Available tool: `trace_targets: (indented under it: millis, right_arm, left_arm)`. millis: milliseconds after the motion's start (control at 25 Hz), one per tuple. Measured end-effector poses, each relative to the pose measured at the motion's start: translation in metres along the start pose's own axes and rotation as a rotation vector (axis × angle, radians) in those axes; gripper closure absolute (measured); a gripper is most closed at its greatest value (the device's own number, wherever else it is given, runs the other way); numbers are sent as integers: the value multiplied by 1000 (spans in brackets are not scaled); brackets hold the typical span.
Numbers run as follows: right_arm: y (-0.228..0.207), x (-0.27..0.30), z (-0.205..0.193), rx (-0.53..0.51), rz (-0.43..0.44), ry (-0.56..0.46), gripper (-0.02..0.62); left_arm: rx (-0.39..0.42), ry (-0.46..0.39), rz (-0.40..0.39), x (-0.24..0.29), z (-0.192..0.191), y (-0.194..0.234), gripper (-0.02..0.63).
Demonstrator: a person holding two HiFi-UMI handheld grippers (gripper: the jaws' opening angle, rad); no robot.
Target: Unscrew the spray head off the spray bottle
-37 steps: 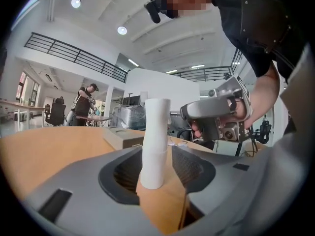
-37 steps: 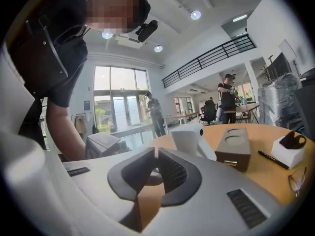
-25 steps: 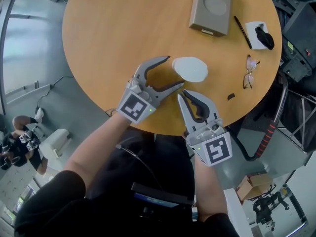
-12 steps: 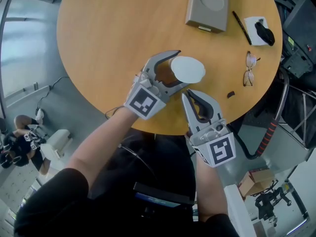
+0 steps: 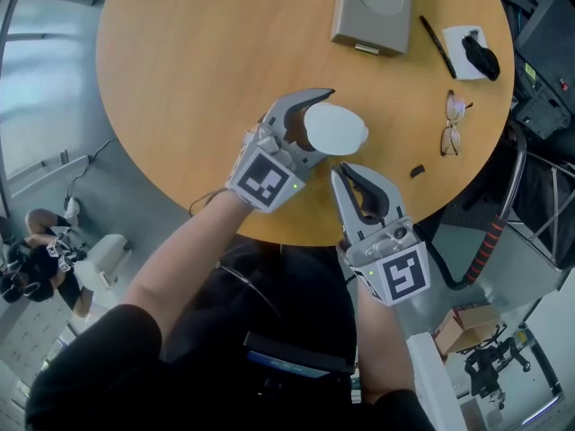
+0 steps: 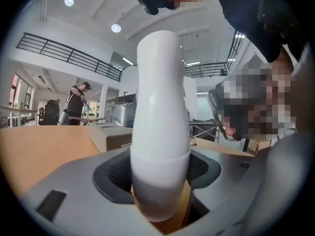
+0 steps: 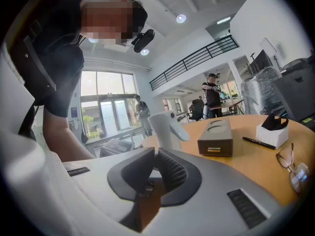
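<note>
A white spray bottle [image 5: 343,129] stands upright near the front edge of the round wooden table [image 5: 189,70]. My left gripper [image 5: 331,124] reaches in from the left with one finger on each side of the bottle's lower body. Its jaws have just been closing, and in the left gripper view the pads meet the sides of the bottle [image 6: 160,132]. The spray head points right in the right gripper view, where the bottle [image 7: 166,124] shows beyond the jaws. My right gripper [image 5: 349,171] hovers just in front of the bottle, shut with nothing in it [image 7: 156,152].
At the back of the table lies a grey box [image 5: 373,7]. Right of it are a black pen [image 5: 437,48] and a white pad [image 5: 467,41] with a black object on it. Glasses [image 5: 454,126] and a small dark piece [image 5: 417,171] lie at the right rim. People stand far behind.
My left gripper has moved right and further onto the table, from beside the bottle to around it, and its jaws have narrowed against it. The right gripper has barely shifted.
</note>
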State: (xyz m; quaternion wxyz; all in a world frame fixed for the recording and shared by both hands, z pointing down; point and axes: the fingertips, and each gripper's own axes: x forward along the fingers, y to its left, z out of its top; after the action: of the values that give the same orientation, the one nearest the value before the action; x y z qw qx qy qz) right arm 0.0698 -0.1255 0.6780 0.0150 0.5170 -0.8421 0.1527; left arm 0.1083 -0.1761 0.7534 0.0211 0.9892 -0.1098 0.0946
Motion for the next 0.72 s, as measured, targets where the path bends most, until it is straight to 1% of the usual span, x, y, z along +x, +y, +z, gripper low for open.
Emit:
trace_targets:
  millis: [160, 280, 400, 480, 720]
  right_arm:
    - [-1, -3, 4, 1, 5, -8, 568]
    - [11, -7, 17, -7, 28, -4, 568]
    - [25, -13, 39, 2, 63, -7, 568]
    - [31, -15, 60, -15, 78, -19, 568]
    - [69, -24, 123, -50, 122, -60, 568]
  left_arm:
    - [-1, 19, -28, -4, 4, -2, 305]
    - [10, 37, -36, -15, 21, -5, 305]
    - [-25, 33, -31, -29, 50, -7, 305]
    - [-43, 29, -18, -40, 72, -6, 305]
    - [-52, 44, 24, -89, 137, -8, 305]
